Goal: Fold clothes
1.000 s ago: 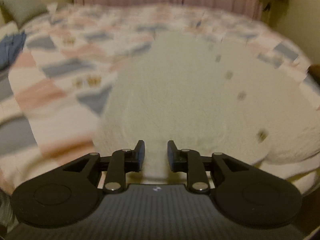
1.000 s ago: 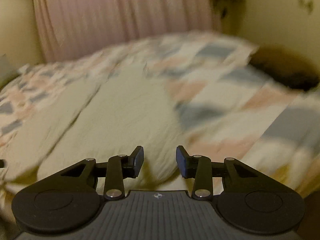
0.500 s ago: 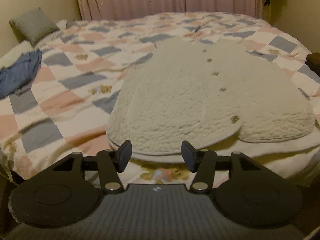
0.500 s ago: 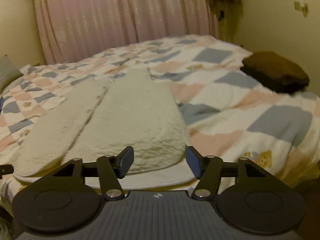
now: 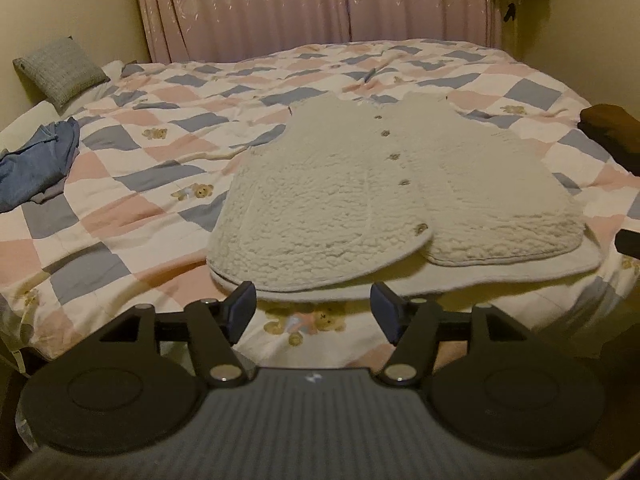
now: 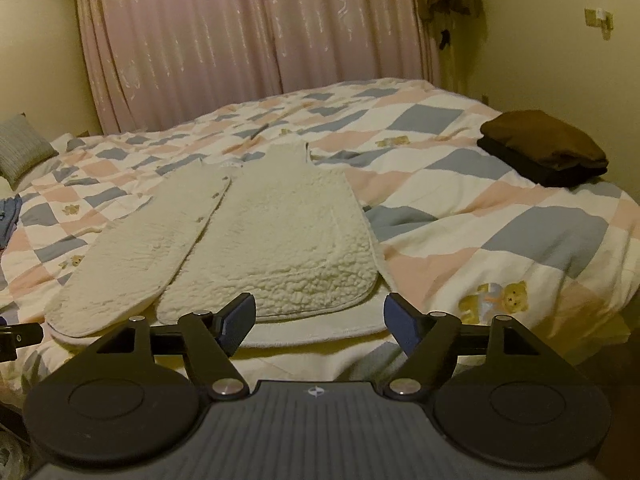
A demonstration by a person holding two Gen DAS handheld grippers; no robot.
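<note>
Both grippers have pulled back and spread wide, left gripper and right gripper holding nothing, leaving the fleece vest flat on the quilted bed (laid out, first fold seemingly next).

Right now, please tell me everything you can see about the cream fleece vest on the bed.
The cream fleece vest is sleeveless, of curly sherpa-like pile. It lies flat on the checked quilt, its hem toward the cameras and its neck toward the curtains. The front is closed, one panel overlapping the other, with a row of small brownish buttons along the overlap. A smoother pale back layer shows below the rounded front hems. Nothing rests on it; the left hand-held gripper and the right hand-held gripper are open, short of the hem.
</note>
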